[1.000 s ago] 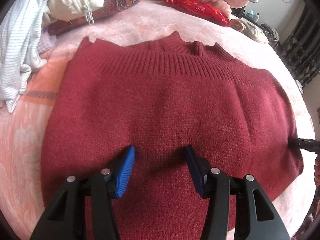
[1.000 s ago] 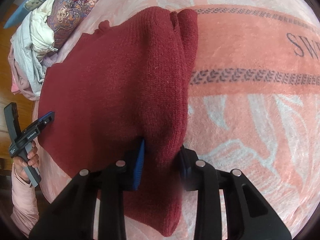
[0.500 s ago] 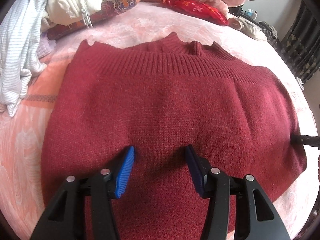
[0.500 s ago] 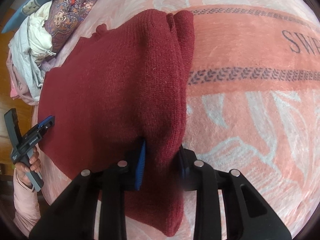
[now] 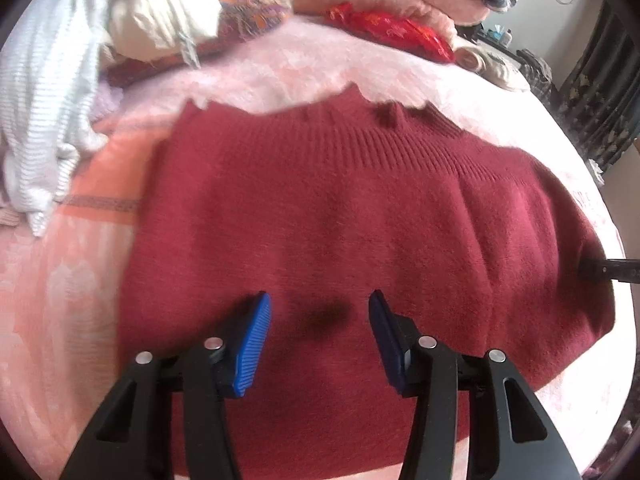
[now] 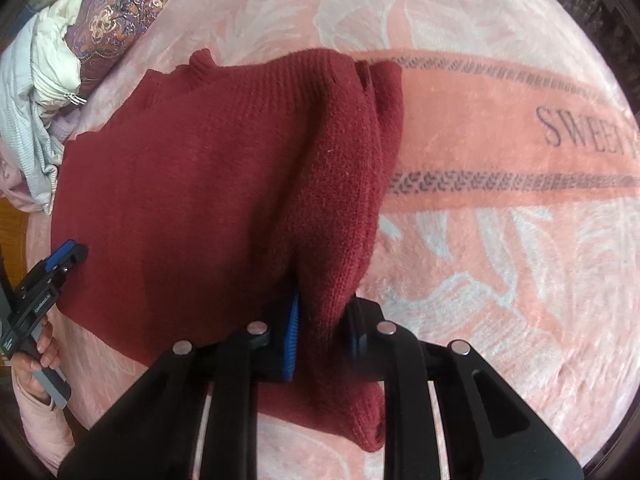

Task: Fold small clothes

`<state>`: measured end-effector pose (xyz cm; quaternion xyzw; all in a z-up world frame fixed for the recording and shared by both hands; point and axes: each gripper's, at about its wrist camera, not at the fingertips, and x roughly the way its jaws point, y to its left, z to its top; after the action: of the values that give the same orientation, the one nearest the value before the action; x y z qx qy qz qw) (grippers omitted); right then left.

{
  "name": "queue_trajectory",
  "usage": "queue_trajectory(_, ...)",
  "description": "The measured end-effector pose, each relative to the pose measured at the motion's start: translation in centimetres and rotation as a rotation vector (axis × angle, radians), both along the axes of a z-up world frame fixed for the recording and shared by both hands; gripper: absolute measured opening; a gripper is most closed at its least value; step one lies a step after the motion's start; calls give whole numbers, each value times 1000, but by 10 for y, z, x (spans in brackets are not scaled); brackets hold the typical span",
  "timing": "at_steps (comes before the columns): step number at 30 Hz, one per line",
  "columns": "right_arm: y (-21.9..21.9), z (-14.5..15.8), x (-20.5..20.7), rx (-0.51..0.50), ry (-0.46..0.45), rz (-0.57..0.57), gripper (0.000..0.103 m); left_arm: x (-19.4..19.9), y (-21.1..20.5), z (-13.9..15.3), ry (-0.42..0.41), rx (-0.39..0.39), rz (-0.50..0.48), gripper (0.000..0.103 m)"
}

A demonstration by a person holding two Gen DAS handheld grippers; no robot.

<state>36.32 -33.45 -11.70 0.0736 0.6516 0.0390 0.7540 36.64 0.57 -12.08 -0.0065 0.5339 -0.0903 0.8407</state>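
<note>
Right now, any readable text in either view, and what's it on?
"SWEET": dark letters on the blanket's salmon band, right wrist view; cut off at the frame edge, may continue.
Small white print on the left gripper's black body: too small to read.
Faint lettering on the blanket, left wrist view: too blurred.

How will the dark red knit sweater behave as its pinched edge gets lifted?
Probably floppy: the sweater already ridges and drapes where the right gripper is closing on it. Thick knit suggests some weight, so it likely sags. Fuzzy pink blanket may drag it.
</note>
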Motion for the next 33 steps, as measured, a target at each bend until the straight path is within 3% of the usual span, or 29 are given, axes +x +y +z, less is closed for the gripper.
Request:
queue_trajectory(4,10,2,0,-45,2,-11,18,11,22,-2,-11,40,31,50)
queue_trajectory(7,13,6,-2,-45,1,-36,18,25,44,-27,57,-58,72,48)
queue_trajectory(10,25,19,0,-47,-19,-45,18,27,54,-24,75,-128,91,46)
queue_trajectory(13,45,36,2,-55,-46,-21,17,25,63,-18,82,-167,117,38)
queue_trajectory(21,124,64,1,-43,-115,134,17,10,78,-10,67,-199,94,38)
queue_trajectory(25,165,59,0,-42,-114,212,17,6,85,-7,67,-224,102,38)
queue_trajectory(29,190,33,1,-66,-81,256,18,4,86,-8,69,-230,109,38)
queue_trajectory(31,194,23,0,-65,-57,276,22,4,84,-10,68,-222,108,38)
queue_trajectory(33,195,17,-5,5,-37,276,37,5,82,-10,64,-209,106,39)
